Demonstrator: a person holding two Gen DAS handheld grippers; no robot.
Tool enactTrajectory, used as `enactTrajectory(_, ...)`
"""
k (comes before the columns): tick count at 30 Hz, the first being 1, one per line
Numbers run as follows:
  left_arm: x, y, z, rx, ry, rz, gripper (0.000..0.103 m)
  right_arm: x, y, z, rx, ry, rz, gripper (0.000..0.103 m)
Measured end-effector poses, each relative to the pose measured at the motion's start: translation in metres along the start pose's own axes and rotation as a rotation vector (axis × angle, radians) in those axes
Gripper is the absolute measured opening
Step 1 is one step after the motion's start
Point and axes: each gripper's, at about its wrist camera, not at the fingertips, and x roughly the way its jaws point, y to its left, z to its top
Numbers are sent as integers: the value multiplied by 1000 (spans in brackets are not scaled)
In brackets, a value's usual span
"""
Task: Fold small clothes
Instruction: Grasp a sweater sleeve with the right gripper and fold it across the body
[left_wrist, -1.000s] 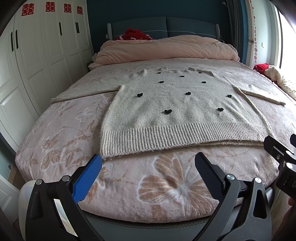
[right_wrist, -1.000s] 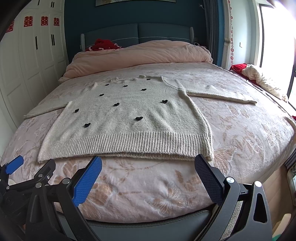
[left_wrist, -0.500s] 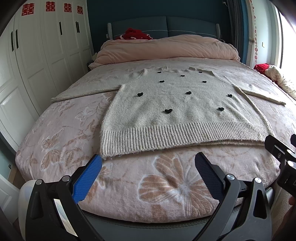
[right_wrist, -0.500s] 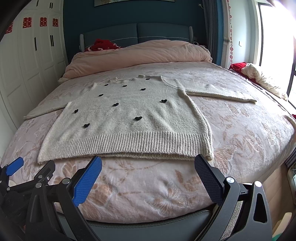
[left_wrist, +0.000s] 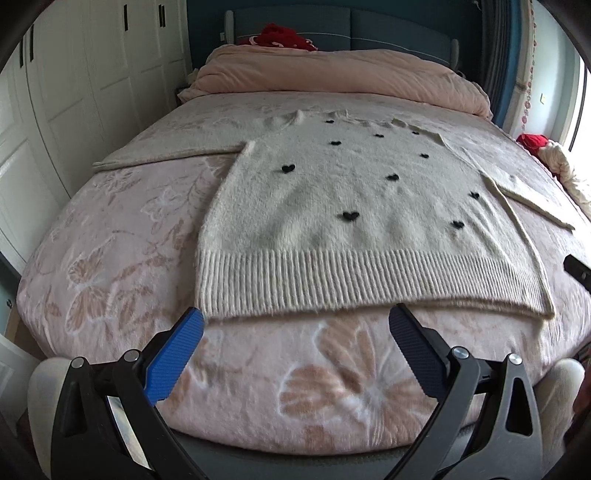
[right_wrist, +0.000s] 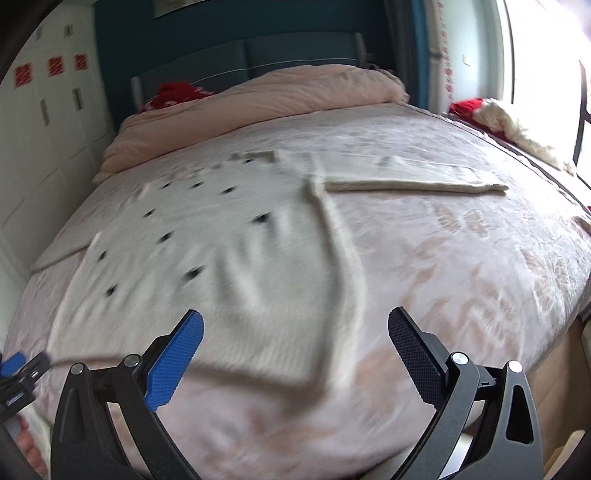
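A cream knit sweater (left_wrist: 351, 206) with small black hearts lies flat on the bed, sleeves spread to both sides, ribbed hem nearest me. My left gripper (left_wrist: 295, 332) is open and empty, just short of the hem's left half. My right gripper (right_wrist: 295, 332) is open and empty, over the sweater's (right_wrist: 229, 258) lower right corner; this view is motion-blurred. The right sleeve (right_wrist: 417, 181) stretches out to the right. The left gripper's tip (right_wrist: 14, 365) shows at the right wrist view's left edge.
The bed has a pink floral blanket (left_wrist: 122, 258) and a rolled pink duvet (left_wrist: 332, 74) at the headboard. White wardrobes (left_wrist: 74, 92) stand on the left. Red and white clothes (right_wrist: 495, 118) lie by the window on the right.
Both grippers have moved forward toward the sweater. The right one has swung quickly over the hem's right corner, blurring its view. Both stay open.
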Motion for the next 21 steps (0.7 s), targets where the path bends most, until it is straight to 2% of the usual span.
enactTrajectory(5, 16, -5, 25, 9, -13, 40, 98, 80, -110, 85, 174, 19, -68, 97)
enactTrajectory(9, 33, -7, 39, -13, 6, 55, 98, 148, -203, 133, 414, 52, -98, 95)
enactTrajectory(14, 57, -8, 51, -31, 46, 69, 98, 206, -273, 157, 629, 74, -157, 95)
enactTrajectory(17, 70, -6, 56, -50, 68, 69, 98, 224, -289, 160, 685, 49, -192, 90)
enactTrajectory(18, 73, -5, 57, -55, 73, 69, 98, 227, -287, 164, 669, 29, -203, 77)
enactTrajectory(19, 77, -3, 59, -63, 75, 70, 98, 234, -285, 170, 643, 49, -200, 41)
enactTrajectory(20, 79, -2, 61, -63, 74, 71, 98, 241, -283, 176, 630, 82, -190, 17)
enactTrajectory(21, 80, -2, 62, -63, 69, 72, 98, 244, -276, 181, 622, 86, -170, 13)
